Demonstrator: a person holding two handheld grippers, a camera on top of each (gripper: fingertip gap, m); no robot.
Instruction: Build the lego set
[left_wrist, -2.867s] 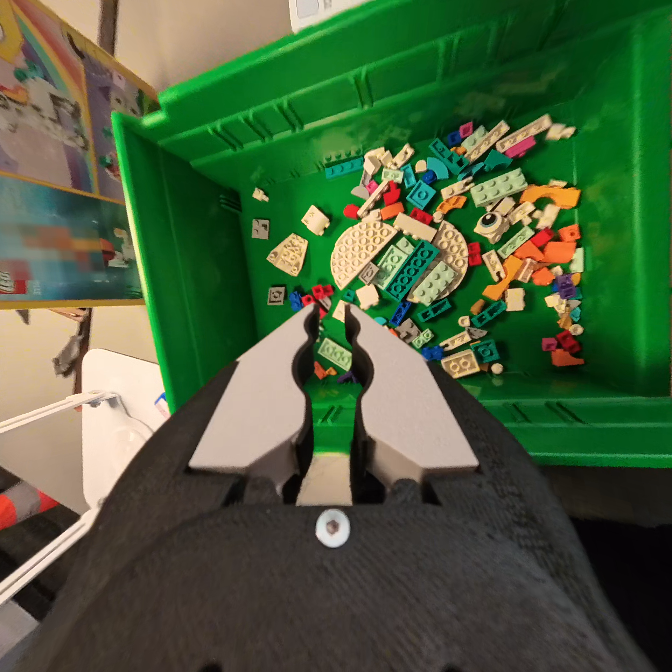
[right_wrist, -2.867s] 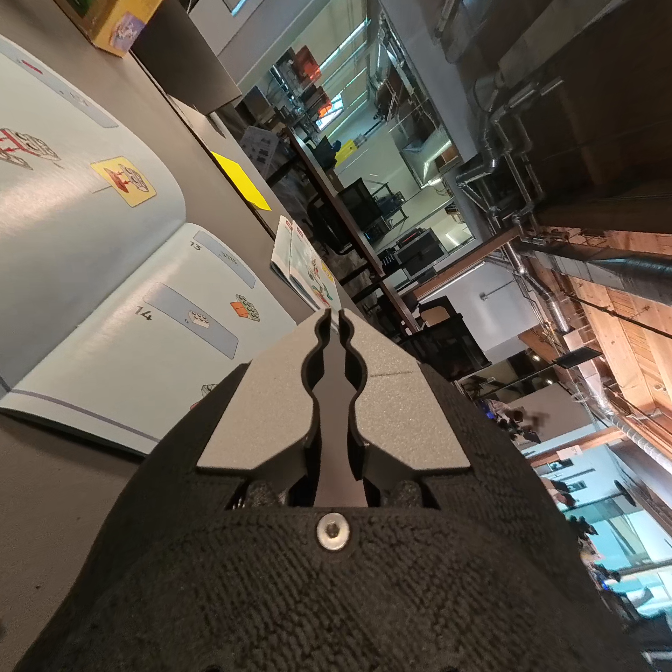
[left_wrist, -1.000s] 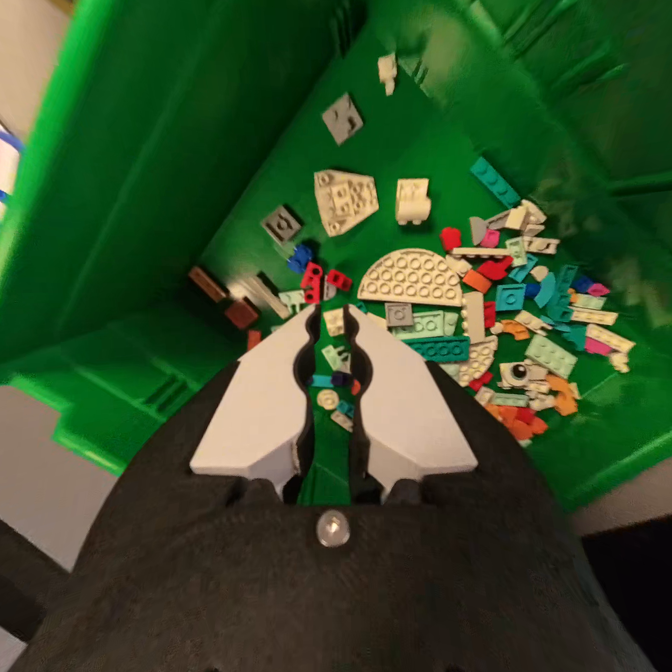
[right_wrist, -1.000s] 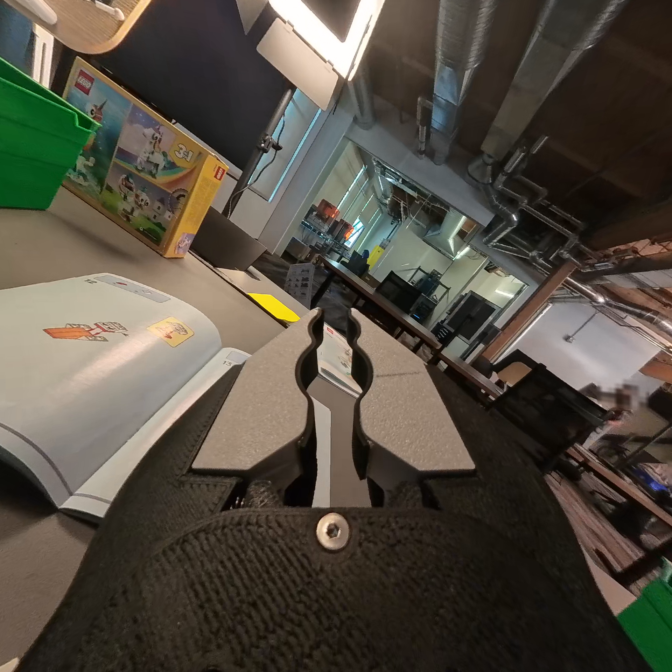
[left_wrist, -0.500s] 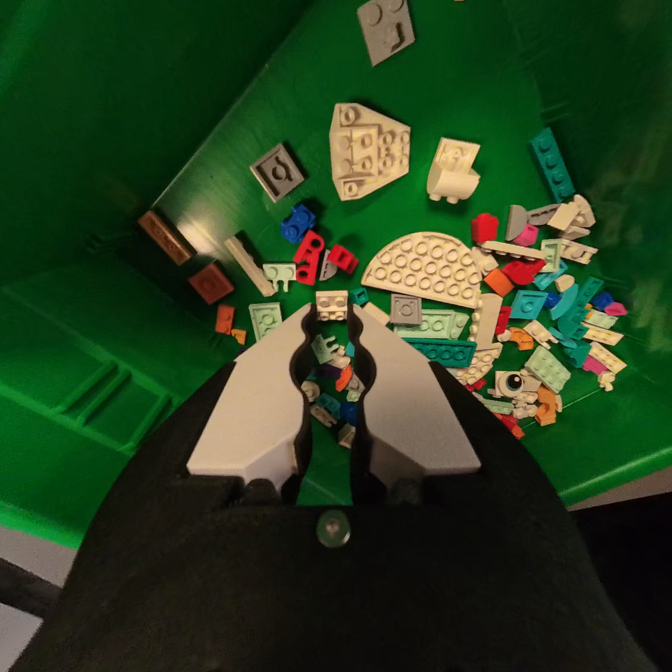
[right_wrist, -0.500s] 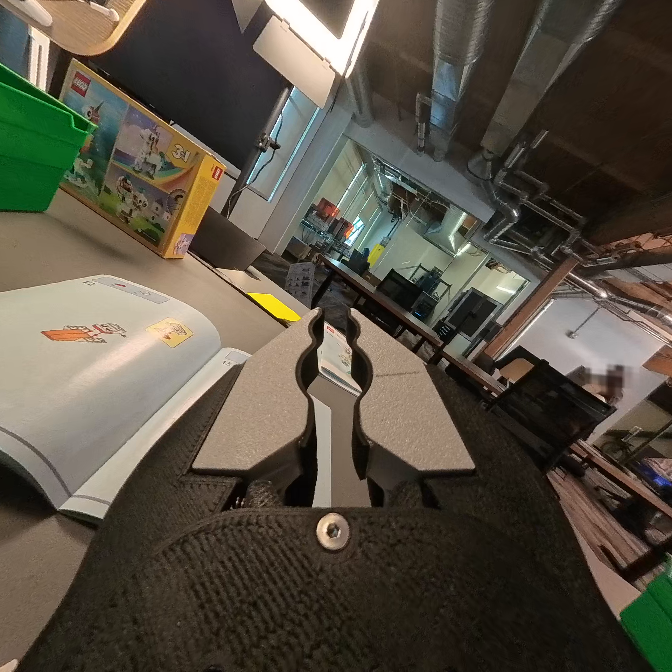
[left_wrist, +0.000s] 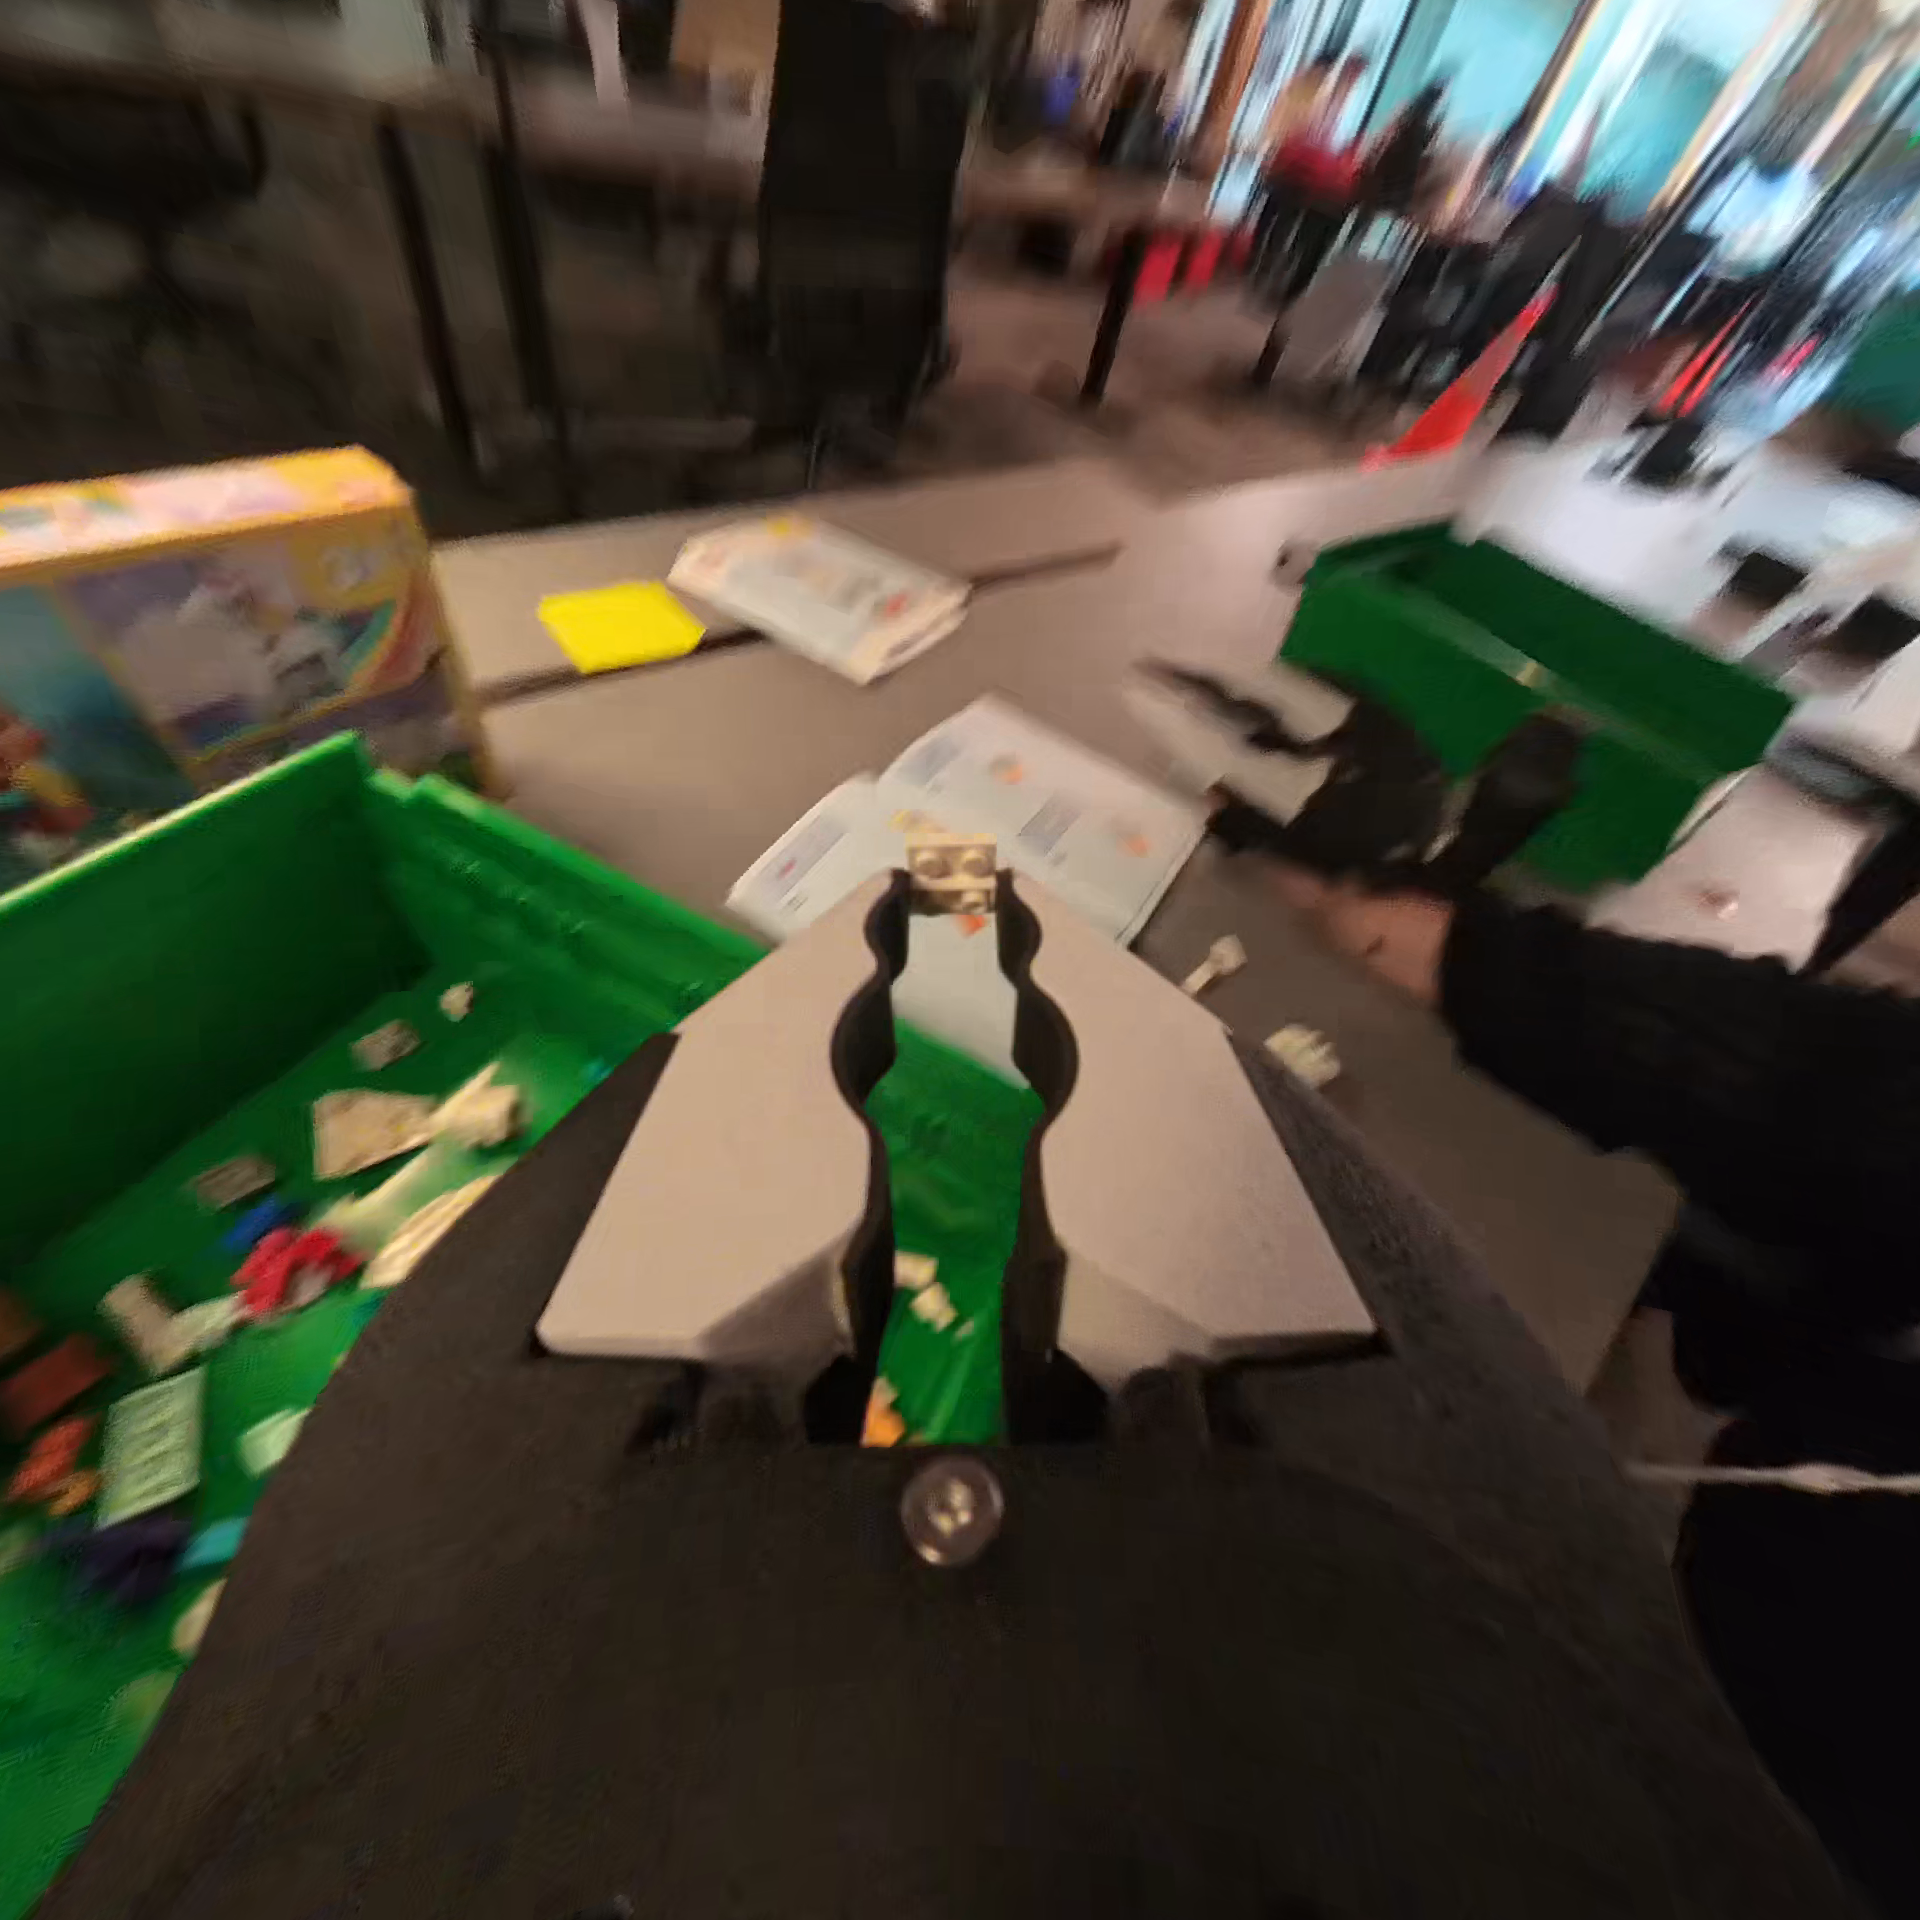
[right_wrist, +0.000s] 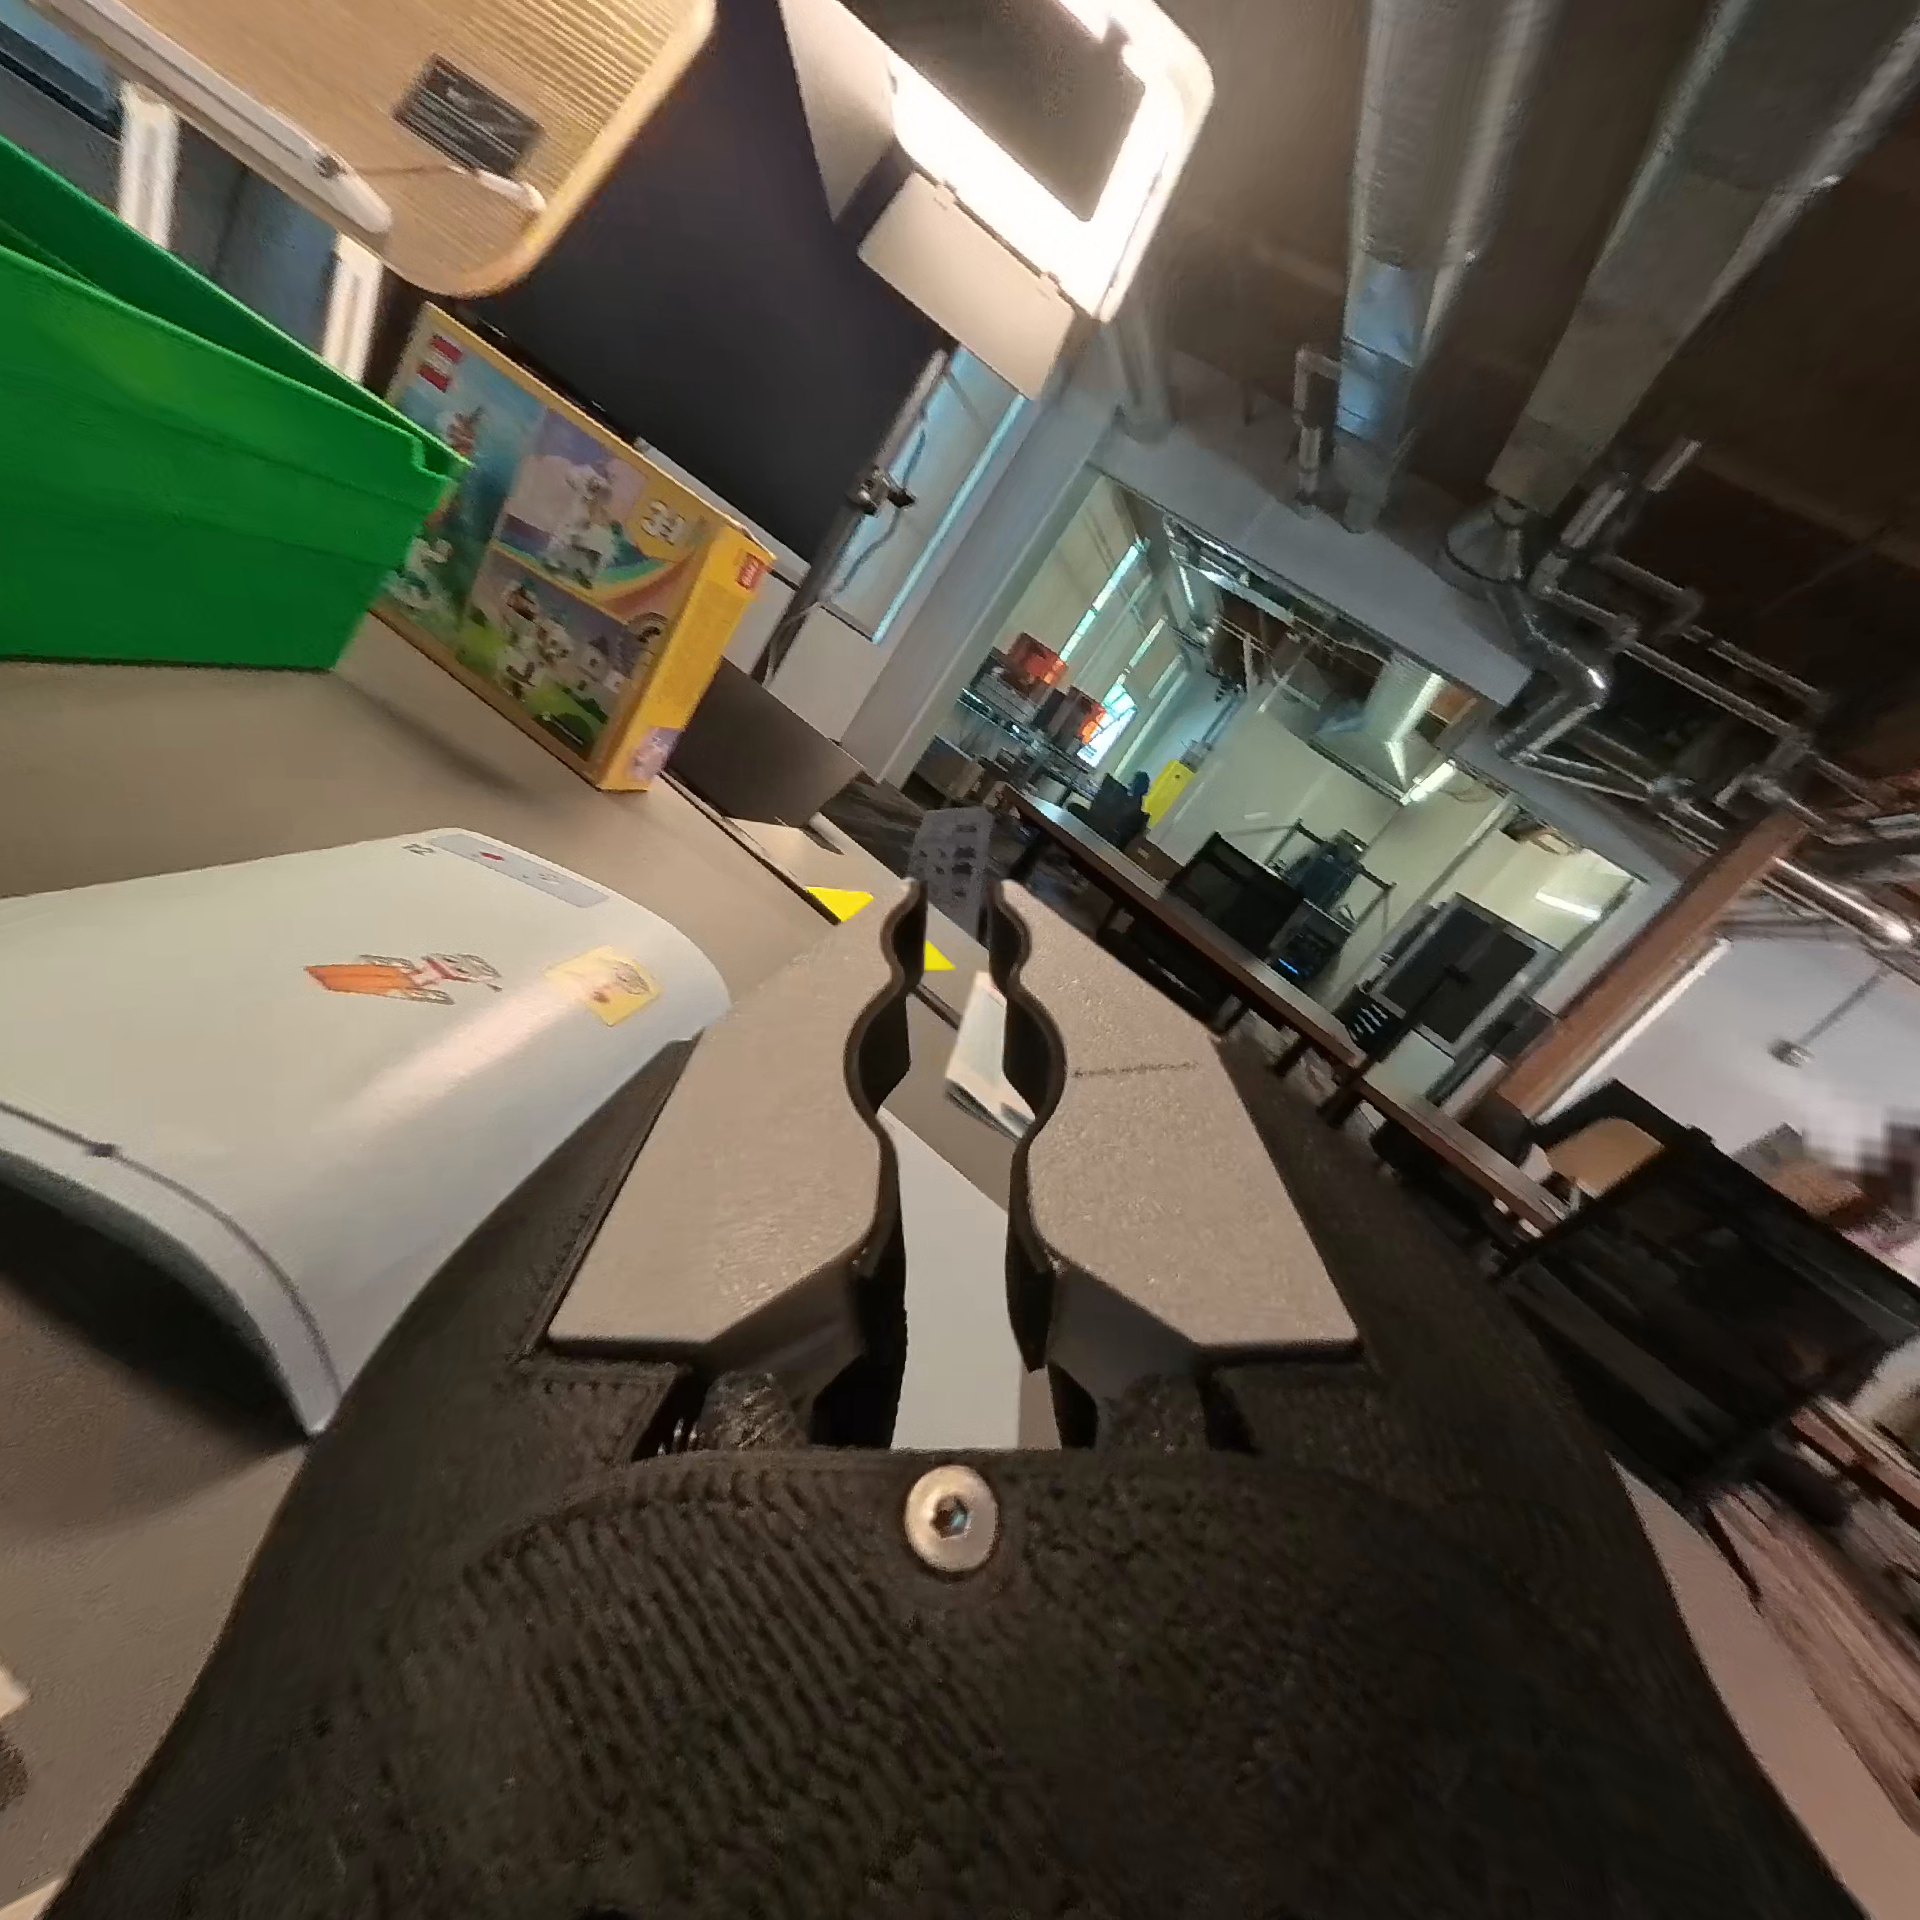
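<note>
The grey table (left_wrist: 665, 748) stretches out ahead of the left gripper (left_wrist: 951, 894). A yellow sheet (left_wrist: 618, 623) lies flat on it, ahead and to the left of the tips. A second green bin (left_wrist: 1507, 665) stands far ahead to the right, too blurred to show its contents. Above the right gripper (right_wrist: 956, 904) hangs a bright light panel (right_wrist: 997, 156), with a wooden board (right_wrist: 416, 114) up to its left and silver ducts (right_wrist: 1455, 208) up to its right. Long tables (right_wrist: 1143, 904) run off straight ahead, and a black crate (right_wrist: 1714, 1299) sits to the right.
</note>
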